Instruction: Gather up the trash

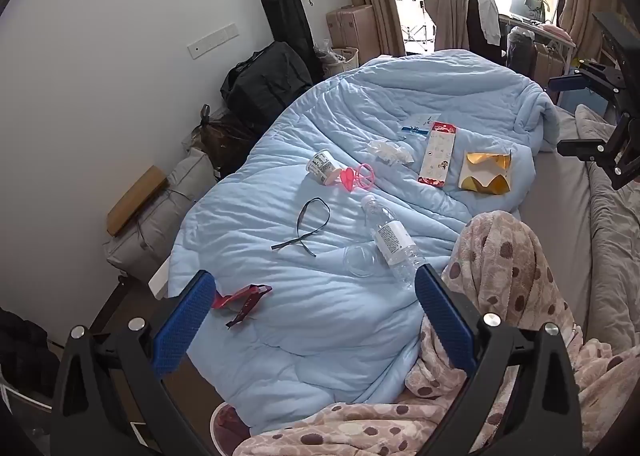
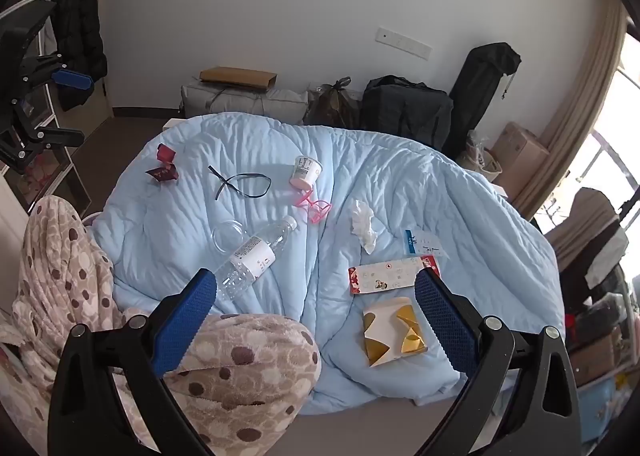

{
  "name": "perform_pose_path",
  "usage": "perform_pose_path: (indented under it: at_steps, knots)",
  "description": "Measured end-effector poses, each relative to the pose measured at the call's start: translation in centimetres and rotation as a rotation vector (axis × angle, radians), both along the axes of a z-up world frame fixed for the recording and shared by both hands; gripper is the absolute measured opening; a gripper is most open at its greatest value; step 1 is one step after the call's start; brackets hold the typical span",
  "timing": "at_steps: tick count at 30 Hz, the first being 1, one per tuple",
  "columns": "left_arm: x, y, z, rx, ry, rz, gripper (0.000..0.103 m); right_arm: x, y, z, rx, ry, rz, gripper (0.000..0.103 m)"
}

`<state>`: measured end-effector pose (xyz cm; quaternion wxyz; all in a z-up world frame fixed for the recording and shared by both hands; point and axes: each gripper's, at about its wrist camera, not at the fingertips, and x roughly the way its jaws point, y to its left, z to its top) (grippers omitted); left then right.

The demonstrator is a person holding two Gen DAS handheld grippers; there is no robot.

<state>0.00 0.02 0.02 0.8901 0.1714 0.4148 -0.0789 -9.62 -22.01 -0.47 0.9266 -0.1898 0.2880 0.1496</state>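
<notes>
Your left gripper's finger [image 1: 192, 312] hides one end of the red wrapper [image 1: 244, 300]. The bottle's [image 2: 256, 256] label print is too small for you to read.

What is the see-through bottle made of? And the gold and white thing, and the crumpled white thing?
The bottle looks like thin clear plastic: you can see the blue quilt through it, and it has a white paper-like label. The gold and white box seems to be folded card with shiny gold foil, since it glints. The crumpled white wad looks like soft tissue paper, though it could be thin plastic wrap.
</notes>
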Motion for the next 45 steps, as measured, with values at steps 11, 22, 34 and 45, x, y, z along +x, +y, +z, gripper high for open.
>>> perform_pose_path:
  at_steps: [11,22,34,45]
  knots:
    - [-0.2,0.3,0.2,-0.010,-0.001,0.007,0.098,0.0,0.3,-0.1,-0.006,0.000,-0.008,0.097]
    - [-0.5,0.4,0.2,-0.011,-0.002,0.002,0.098,0.0,0.1,-0.3,0.000,0.006,-0.016,0.097]
    - [-0.1,0.0,-1.3,-0.025,0.032,0.003,0.098,-0.2,-0.2,-0.9,0.004,0.021,-0.046,0.097]
    - [-0.3,-0.9,-2.0,0.001,0.021,-0.029,0.098,-0.3,-0.3,-0.8,0.004,0.024,-0.046,0.097]
